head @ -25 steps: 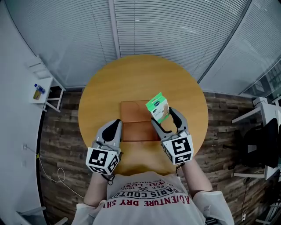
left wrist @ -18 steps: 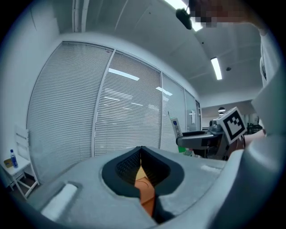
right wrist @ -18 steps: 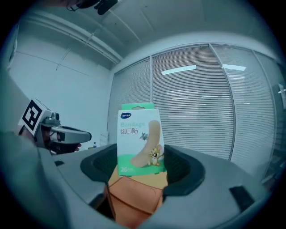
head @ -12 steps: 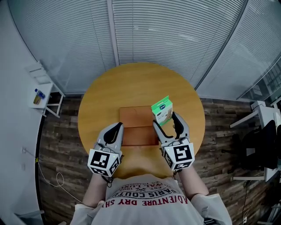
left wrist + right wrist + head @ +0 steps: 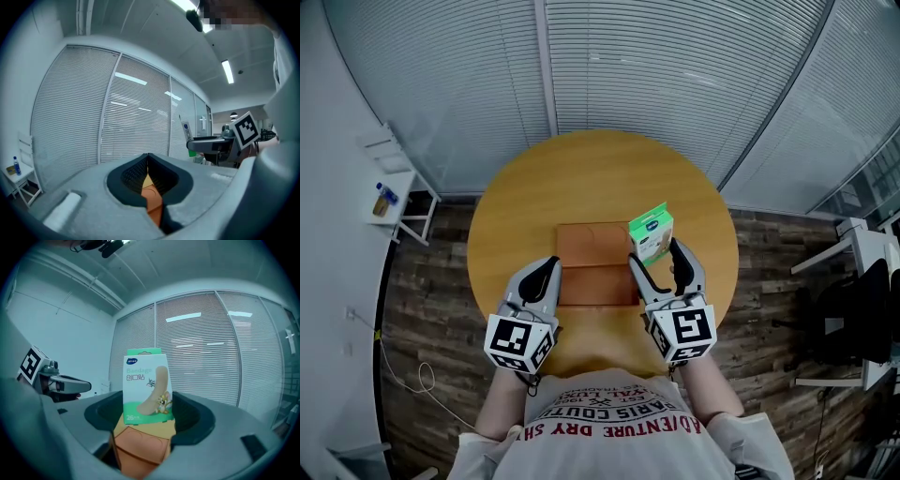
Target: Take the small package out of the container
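Observation:
The small package point(image 5: 652, 232) is a green and white bandage box, and it stands upright between the fingers of my right gripper point(image 5: 656, 255), which is shut on it. It hangs above the right edge of the flat brown container point(image 5: 592, 267) in the middle of the round wooden table point(image 5: 581, 178). In the right gripper view the package point(image 5: 145, 385) fills the gap between the jaws, with the brown container point(image 5: 140, 451) below it. My left gripper point(image 5: 546, 272) rests at the container's left side, shut and empty; its jaws meet in the left gripper view point(image 5: 148, 161).
A glass wall with blinds point(image 5: 609, 66) curves behind the table. A white side table with small bottles point(image 5: 389, 197) stands at the left. A desk and a black chair point(image 5: 862, 300) stand at the right on the wooden floor.
My right gripper has drifted slightly to the right with the package, which now stands more upright. The left gripper has stayed in place.

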The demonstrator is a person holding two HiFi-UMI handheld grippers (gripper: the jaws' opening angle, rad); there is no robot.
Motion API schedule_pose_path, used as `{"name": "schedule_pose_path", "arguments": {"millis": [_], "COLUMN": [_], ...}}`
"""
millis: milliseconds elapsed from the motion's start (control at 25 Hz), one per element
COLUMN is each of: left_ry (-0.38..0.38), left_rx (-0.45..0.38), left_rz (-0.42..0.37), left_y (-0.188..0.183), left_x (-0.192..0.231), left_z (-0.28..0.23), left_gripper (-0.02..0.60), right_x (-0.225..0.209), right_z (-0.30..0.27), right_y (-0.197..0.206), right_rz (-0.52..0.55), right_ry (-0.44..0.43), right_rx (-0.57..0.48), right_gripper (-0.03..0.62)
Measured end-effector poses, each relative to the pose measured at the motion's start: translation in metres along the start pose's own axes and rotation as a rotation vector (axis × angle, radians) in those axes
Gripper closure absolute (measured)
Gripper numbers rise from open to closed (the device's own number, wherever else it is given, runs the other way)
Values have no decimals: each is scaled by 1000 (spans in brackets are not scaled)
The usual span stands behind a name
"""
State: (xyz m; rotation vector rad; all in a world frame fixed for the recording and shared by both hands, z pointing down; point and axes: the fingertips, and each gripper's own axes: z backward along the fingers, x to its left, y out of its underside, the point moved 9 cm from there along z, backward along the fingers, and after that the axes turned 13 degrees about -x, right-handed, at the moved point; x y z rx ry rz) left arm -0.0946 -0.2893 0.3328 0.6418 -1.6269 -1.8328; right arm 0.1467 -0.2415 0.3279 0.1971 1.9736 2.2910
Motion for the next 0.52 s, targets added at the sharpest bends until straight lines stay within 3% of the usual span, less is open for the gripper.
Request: {"name": "schedule_pose_path", "arguments": {"millis": [520], "left_ry": [-31], "left_rx": [3], "left_rz": [-35], "left_y": [-2], "left_x": [-3], "left_z": [2], "left_gripper": [571], "right_x": [-2], "right_z": [5], "right_y": [3], "right_rz": [-9], "right_ry": [5], "right_rx": [12], "right_gripper": [266]}}
